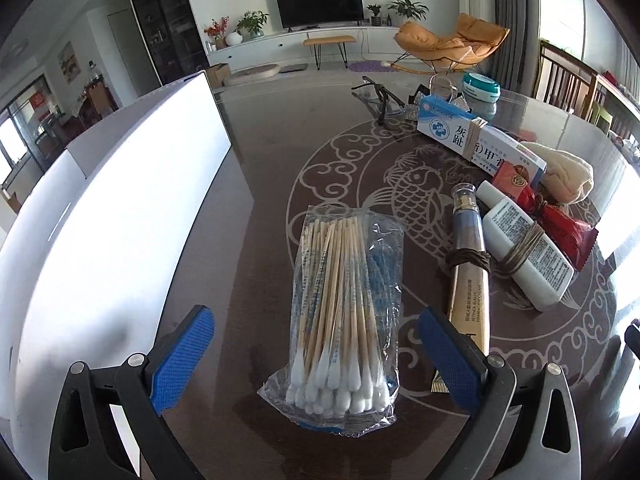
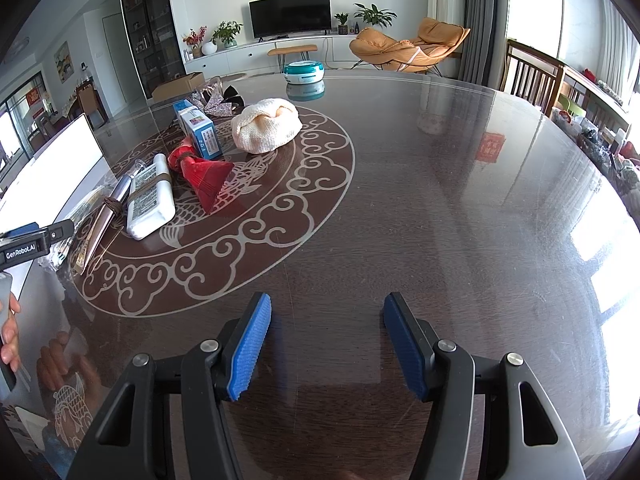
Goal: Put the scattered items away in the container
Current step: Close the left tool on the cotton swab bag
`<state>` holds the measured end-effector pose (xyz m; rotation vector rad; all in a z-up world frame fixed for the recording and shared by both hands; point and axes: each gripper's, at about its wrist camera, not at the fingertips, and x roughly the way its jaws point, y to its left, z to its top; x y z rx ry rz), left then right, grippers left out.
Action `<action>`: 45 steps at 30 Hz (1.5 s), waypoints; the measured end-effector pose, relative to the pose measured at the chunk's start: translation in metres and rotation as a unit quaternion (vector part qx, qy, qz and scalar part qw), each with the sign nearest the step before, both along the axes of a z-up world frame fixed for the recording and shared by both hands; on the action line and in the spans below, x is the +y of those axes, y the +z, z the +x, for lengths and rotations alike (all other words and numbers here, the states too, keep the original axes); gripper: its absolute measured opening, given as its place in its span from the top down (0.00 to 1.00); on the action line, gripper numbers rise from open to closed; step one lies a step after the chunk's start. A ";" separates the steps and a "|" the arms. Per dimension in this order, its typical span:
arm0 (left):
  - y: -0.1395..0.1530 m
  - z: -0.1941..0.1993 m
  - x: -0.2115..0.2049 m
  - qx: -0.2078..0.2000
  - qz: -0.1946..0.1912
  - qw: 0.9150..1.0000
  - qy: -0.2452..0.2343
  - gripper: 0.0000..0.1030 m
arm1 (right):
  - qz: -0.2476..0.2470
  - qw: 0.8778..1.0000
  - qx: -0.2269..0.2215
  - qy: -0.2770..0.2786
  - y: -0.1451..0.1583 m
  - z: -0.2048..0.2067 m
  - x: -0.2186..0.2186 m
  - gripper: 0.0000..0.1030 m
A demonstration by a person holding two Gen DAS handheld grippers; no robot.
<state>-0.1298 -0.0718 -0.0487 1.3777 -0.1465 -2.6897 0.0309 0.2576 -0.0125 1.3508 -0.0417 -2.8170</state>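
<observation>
A clear bag of cotton swabs [image 1: 344, 316] lies on the dark table between the open fingers of my left gripper [image 1: 320, 360]. The white container [image 1: 100, 216] stands to its left. To the right lie a gold tube [image 1: 468, 276], a white bottle [image 1: 524, 248], a red packet [image 1: 560, 224], a blue-and-white box [image 1: 472, 136], a cream cloth [image 1: 564, 172], glasses [image 1: 380, 100] and a teal jar [image 1: 480, 88]. My right gripper [image 2: 328, 344] is open and empty above bare table. It sees the bottle [image 2: 150, 200], red packet [image 2: 204, 176], box [image 2: 200, 132], cloth [image 2: 266, 124] and jar [image 2: 304, 72].
The table [image 2: 440, 200] is round, dark and glossy with a pale fish-and-cloud pattern. The left gripper's body [image 2: 28, 244] and a hand show at the right view's left edge. Wooden chairs [image 2: 532, 76] stand at the far right.
</observation>
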 end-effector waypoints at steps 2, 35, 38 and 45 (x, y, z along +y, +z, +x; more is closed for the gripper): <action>-0.001 0.002 -0.003 0.004 0.007 1.000 0.010 0.00 | -0.001 1.000 0.000 0.000 0.000 0.000 0.000 0.41; -0.006 0.033 -0.028 0.022 0.079 0.996 0.017 0.00 | -0.008 1.000 0.001 -0.001 0.001 0.000 0.000 0.40; 0.004 0.036 -0.027 0.021 0.080 0.997 0.006 0.00 | -0.008 1.000 0.001 -0.001 0.001 0.001 0.000 0.40; 0.012 0.036 -0.043 0.009 0.107 0.994 0.021 0.00 | -0.012 1.000 0.002 -0.002 0.000 0.000 0.000 0.40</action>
